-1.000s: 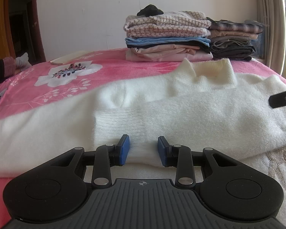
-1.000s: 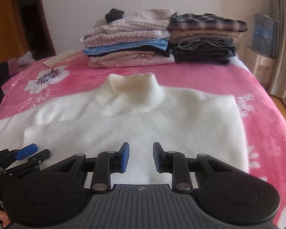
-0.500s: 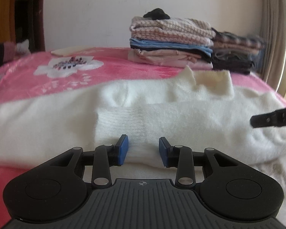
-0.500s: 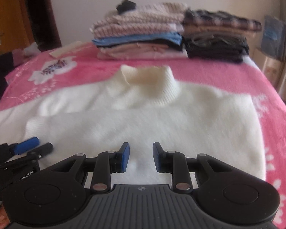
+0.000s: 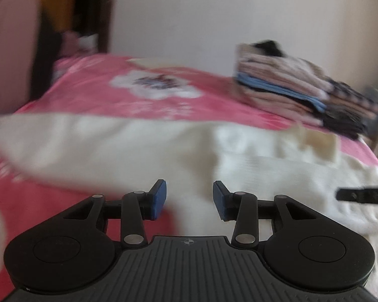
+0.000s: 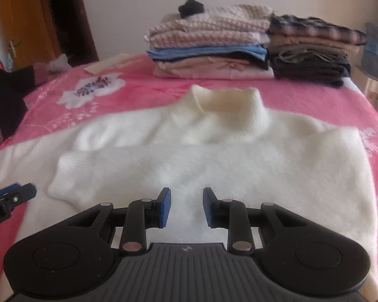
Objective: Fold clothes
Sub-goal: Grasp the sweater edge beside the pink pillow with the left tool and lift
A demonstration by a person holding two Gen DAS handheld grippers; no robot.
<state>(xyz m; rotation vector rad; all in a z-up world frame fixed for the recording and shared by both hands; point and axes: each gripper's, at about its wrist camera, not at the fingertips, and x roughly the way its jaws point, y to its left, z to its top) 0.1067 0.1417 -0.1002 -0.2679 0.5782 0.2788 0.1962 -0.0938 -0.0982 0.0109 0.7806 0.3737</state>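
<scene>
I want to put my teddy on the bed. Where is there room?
Bare pink flowered blanket lies between the white fluffy turtleneck sweater and the two stacks of folded clothes, and around the white flower print. The sweater fills the middle.

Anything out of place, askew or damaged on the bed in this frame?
Nothing spilled or damaged. The white sweater lies mid-fold, one sleeve across its front, the other spread over the pink blanket. A small black item sits loose atop the folded stack. The left view is blurred.

Sweater (image 6: 214, 166) flat on bed (image 6: 143, 85); folded stacks (image 6: 252, 47) behind.
</scene>
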